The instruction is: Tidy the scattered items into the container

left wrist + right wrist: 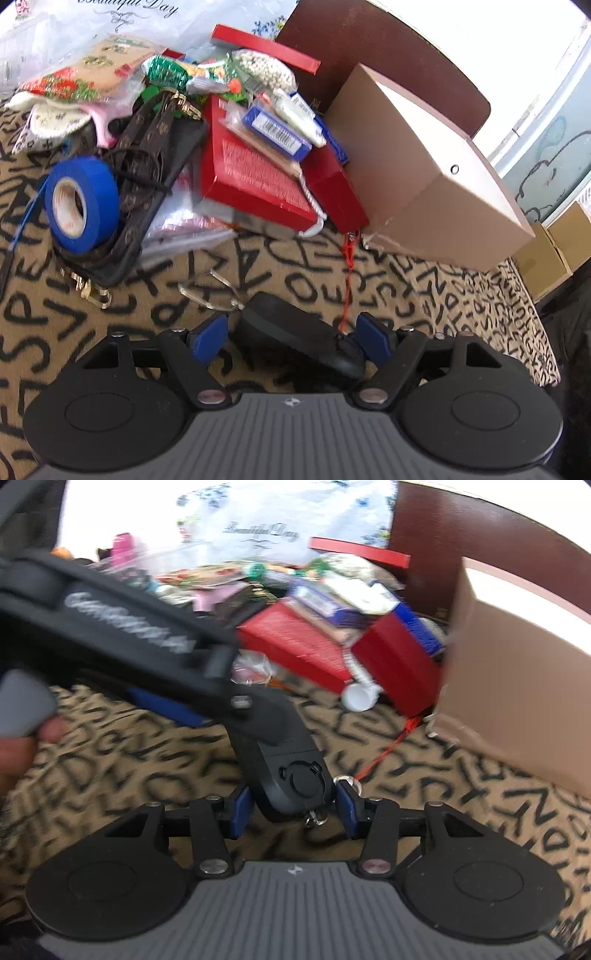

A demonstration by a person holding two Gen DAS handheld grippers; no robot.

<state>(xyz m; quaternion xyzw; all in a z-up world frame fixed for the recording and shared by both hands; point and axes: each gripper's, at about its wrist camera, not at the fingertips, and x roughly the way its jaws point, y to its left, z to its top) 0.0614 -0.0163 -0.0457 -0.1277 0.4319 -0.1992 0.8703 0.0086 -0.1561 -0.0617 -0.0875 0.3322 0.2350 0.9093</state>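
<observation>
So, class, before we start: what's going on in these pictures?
A person with two handheld grippers is tidying. The left gripper and right gripper both bracket one black gadget; whether either actually grips it is unclear. The cardboard box stands beside the untidied pile.

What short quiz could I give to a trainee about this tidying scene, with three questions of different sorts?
1. True or false: the blue tape roll lies inside the cardboard box.
2. What is between the fingers of the left gripper? A) a black device B) a spoon C) a green cup
3. Fill in the missing word: the thin cord that runs across the patterned cloth is ____ in colour.

Key: 1. False, it lies outside, on the pile of items. 2. A. 3. Red.
</observation>
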